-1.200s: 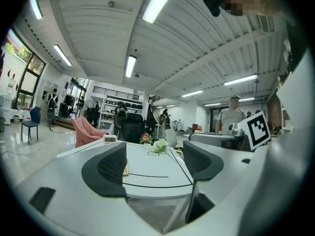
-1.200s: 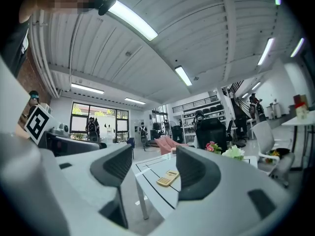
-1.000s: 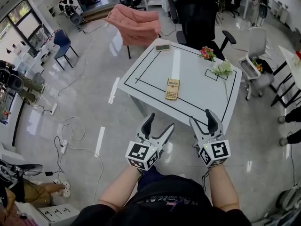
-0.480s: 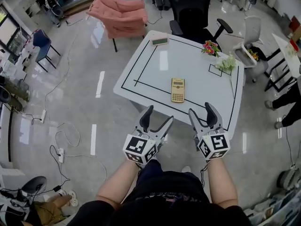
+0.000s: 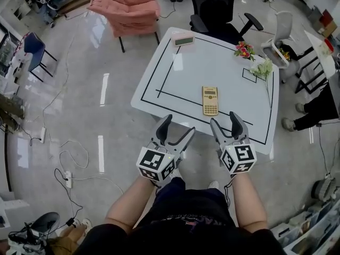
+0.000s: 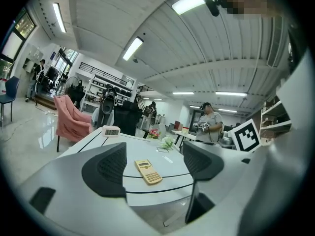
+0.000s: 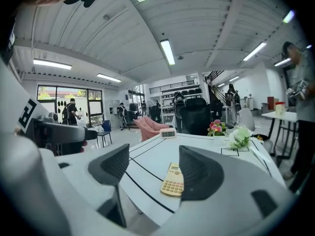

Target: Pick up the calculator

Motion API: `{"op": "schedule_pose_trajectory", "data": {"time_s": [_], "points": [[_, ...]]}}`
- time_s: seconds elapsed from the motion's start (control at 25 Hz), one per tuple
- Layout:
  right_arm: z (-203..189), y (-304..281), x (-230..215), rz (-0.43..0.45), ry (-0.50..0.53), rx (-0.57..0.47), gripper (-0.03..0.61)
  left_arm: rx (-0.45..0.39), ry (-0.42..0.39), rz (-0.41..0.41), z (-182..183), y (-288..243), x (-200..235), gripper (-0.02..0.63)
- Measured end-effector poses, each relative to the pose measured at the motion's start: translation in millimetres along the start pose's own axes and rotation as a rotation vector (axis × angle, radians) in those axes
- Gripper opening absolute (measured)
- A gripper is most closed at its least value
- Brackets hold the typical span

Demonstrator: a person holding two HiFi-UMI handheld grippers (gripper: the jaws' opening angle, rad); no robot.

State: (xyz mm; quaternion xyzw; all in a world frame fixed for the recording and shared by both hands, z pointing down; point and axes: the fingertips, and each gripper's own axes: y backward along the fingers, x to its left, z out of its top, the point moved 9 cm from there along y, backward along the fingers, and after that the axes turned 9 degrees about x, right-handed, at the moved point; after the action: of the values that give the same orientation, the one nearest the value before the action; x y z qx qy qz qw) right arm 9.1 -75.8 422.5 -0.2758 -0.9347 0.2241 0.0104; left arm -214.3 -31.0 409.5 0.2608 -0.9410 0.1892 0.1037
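Observation:
A tan calculator [image 5: 210,100] lies flat on the white table [image 5: 228,78], inside the black taped rectangle near the front edge. It also shows in the left gripper view [image 6: 148,171] and the right gripper view [image 7: 173,180]. My left gripper [image 5: 176,130] hovers short of the table's front edge, open and empty. My right gripper [image 5: 224,125] is beside it, just below the calculator; its jaws are opening with nothing between them.
A small digital clock [image 5: 184,39] sits at the table's far corner. Flowers [image 5: 245,50] and a white bouquet [image 5: 264,68] lie at the far right. A black office chair [image 5: 215,12] and a pink chair [image 5: 126,7] stand behind the table. Cables [image 5: 69,147] trail on the floor at left.
Both grippers and the head have moved toward the table. The calculator now lies closer to the grippers and further right in the head view. Both grippers stay empty.

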Motion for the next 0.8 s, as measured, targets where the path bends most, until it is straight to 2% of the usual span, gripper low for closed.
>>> {"op": "schedule_pose_trajectory", "data": {"time_s": [0.44,0.8], "points": [[-11,-49,20,-0.067,-0.024,0.095,0.308,0.025,0.013,-0.056,2,3,48,0.348],[-20,-70,21,-0.108,-0.029,0.164,0.311,0.023,0.047,-0.060,1,6,65,0.348]]}}
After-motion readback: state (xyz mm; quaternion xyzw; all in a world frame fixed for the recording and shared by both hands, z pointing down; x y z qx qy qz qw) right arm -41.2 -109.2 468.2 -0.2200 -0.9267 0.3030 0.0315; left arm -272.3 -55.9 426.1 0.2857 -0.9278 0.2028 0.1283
